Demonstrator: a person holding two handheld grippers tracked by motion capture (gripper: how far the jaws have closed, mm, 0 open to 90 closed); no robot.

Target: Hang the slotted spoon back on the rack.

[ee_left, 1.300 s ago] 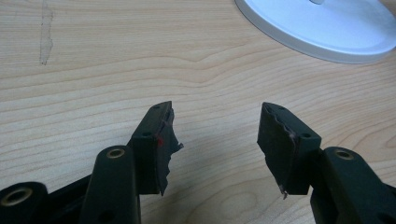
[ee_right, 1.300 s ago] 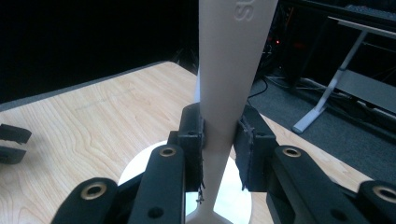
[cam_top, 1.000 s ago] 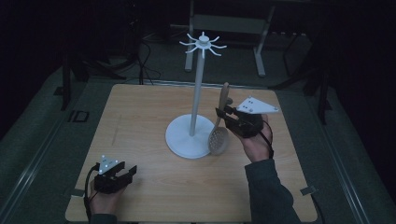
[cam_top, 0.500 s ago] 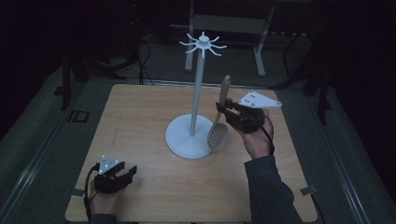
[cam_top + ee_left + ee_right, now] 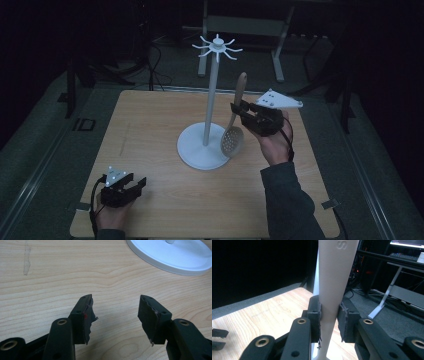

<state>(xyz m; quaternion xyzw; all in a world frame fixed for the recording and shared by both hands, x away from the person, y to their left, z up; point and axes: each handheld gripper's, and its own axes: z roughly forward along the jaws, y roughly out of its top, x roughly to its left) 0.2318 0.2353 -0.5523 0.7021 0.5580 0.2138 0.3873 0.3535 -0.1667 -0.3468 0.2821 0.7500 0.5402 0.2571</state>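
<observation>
White stand (image 5: 210,145) – beige perforated spoon (image 5: 233,141) – light woodgrain table (image 5: 150,130).

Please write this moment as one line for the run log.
right gripper: shut on slotted spoon, bowl down, beside stand | left gripper: open, holding nothing, low over table

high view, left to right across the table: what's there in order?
Left hand-held gripper, open and low over the light wooden table → white hook stand with round base → pale slotted spoon, upright → right hand-held gripper clamped on the spoon's handle.
</observation>
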